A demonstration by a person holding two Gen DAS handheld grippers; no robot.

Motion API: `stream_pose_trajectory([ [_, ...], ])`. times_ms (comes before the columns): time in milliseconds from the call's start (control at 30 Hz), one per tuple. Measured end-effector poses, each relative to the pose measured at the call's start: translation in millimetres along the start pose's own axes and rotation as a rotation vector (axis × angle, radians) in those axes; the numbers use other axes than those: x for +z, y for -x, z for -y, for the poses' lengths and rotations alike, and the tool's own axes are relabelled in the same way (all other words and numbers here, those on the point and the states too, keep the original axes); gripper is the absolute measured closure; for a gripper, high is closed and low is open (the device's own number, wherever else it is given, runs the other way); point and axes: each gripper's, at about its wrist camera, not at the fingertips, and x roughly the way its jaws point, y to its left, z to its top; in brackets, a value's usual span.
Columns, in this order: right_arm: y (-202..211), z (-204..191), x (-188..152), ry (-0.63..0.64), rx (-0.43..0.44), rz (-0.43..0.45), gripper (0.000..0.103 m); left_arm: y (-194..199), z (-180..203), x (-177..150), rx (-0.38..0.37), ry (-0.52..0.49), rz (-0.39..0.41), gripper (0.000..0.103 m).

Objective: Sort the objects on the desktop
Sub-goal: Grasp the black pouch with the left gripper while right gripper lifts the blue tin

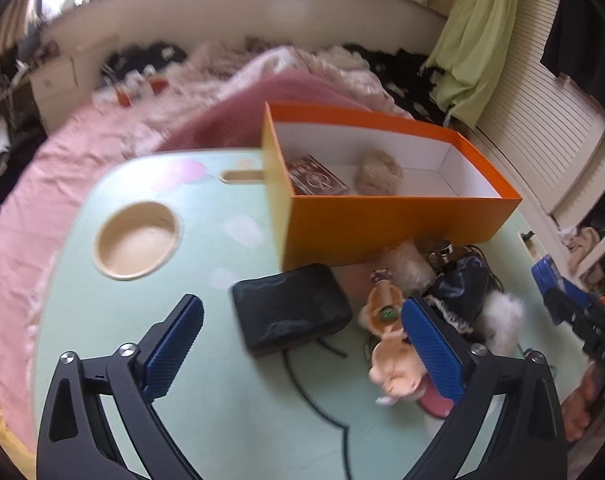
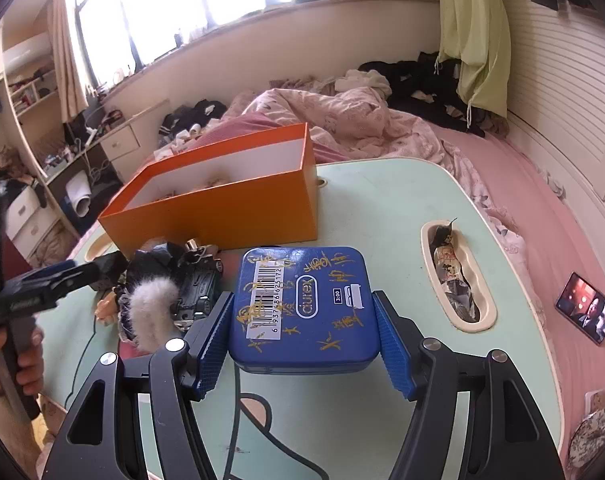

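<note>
- Right wrist view: the right gripper (image 2: 306, 340) is clamping a blue tin (image 2: 302, 308) between its pads, the tin sitting squarely in the jaws above the green table (image 2: 382, 208).
- Left wrist view: the left gripper (image 1: 302, 344) is hanging with jaws spread wide and nothing in them; a black case (image 1: 290, 314) is lying on the table just beyond, between the finger lines, a pink doll (image 1: 386, 344) lying beside the right-hand finger.
- Farther back, the orange box (image 1: 386, 220) is standing open, a tan furry thing (image 1: 378, 178) inside.

Both wrist views angled down, close over green counter (image 1: 206, 380), facing bed (image 2: 542, 184) and window. Shared: orange box (image 1: 386, 224), clutter pile (image 2: 158, 304) before it.
</note>
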Motion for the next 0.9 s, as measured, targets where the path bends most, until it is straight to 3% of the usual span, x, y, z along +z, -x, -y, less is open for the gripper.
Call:
stream_pose_trajectory([
  [100,3.0,-2.5,-1.0,0.009,0.006,0.002,0.036,-11.1,1.5,2.2,-0.008,0.000,-0.020,0.017],
  [200,4.2,-2.9,-0.9,0.011,0.010,0.004,0.036,-6.4,-4.2,0.0,-0.056,0.029,-0.016,0.041],
  [500,3.0,-5.6,-0.2,0.012,0.019,0.003,0.036,7.6,-3.4,-10.2,-0.078,-0.040,0.020,0.041],
  [633,4.0,-4.0,-1.4,-0.001,0.026,0.007,0.036,19.4,-1.0,-19.5,-0.135,-0.037,0.041,0.041],
  [900,10.9,-5.5,1.9,0.003,0.032,0.032,0.036,68.4,0.3,-19.6,-0.193,-0.016,0.171,0.041],
])
